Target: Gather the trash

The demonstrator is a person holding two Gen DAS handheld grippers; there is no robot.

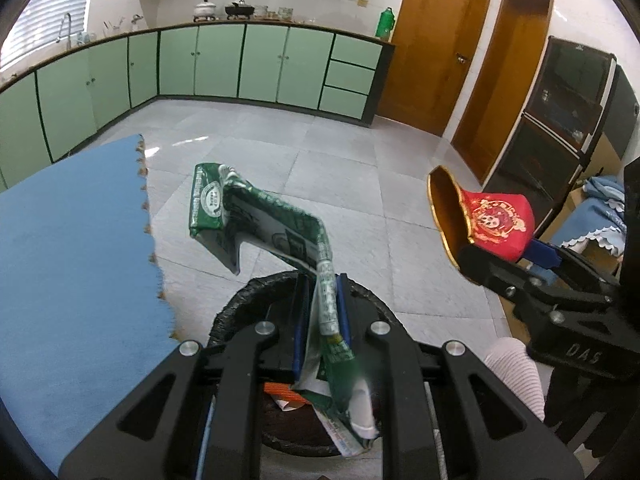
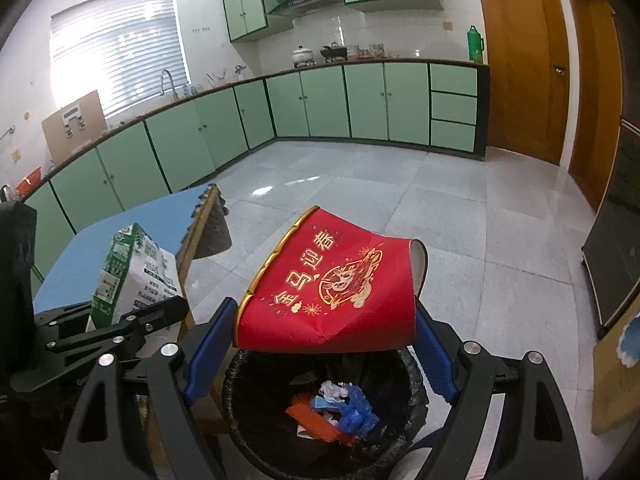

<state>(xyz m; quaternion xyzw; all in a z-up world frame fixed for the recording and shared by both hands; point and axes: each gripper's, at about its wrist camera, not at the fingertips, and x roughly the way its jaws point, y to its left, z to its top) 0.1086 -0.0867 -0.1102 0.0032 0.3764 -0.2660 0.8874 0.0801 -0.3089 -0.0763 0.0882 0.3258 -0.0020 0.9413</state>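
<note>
Carton (image 1: pixel 256 220): flattened, green, pinched in the clenched left gripper (image 1: pixel 322 312), above the bin.
Cup (image 2: pixel 332 300): crushed, red, clamped across the wide right gripper (image 2: pixel 320 344), over the bin.
Bin (image 2: pixel 240 376): black-lined, at 6 o'clock, holding scraps.

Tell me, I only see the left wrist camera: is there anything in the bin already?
Observer: Yes. The right wrist view shows the black-lined round trash bin holding orange, blue and white scraps.
Operator: Is the red cup over the bin?
Observer: The squashed red paper cup with gold print sits right above the bin's opening, between the right gripper pads.
Operator: What is on the cup?
Observer: Gold characters and a round gold emblem.
Operator: And my green carton?
Observer: The crushed green and white drink carton, clamped by the left gripper, hangs beside the blue table.
</note>
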